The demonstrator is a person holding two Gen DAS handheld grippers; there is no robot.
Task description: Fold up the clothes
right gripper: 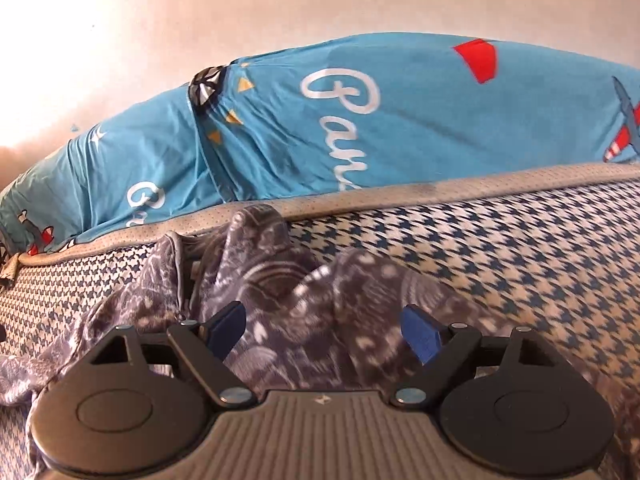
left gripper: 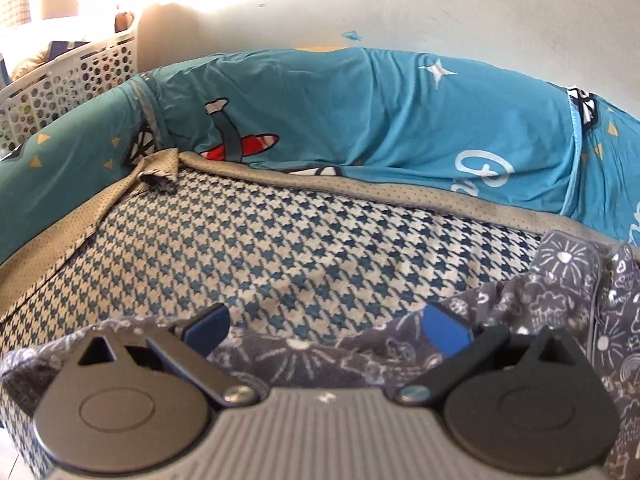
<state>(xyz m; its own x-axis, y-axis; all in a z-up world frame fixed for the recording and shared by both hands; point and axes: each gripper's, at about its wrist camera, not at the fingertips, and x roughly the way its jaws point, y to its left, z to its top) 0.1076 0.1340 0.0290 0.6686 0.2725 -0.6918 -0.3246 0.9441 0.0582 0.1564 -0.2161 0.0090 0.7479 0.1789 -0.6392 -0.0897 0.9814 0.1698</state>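
Your right gripper [right gripper: 324,332] jaws spread over the grey patterned garment [right gripper: 280,280], your left gripper [left gripper: 326,326] jaws spread at its edge, blue bedding [left gripper: 360,112] beyond the garment.

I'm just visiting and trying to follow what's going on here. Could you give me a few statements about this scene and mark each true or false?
1. The grey patterned garment lies crumpled on the houndstooth surface. True.
2. The right gripper is clamped shut on it. False: its jaws stand open above the cloth.
3. The left gripper is open. True.
4. The bedding behind is plain red. False: it is blue with printed planes and lettering.
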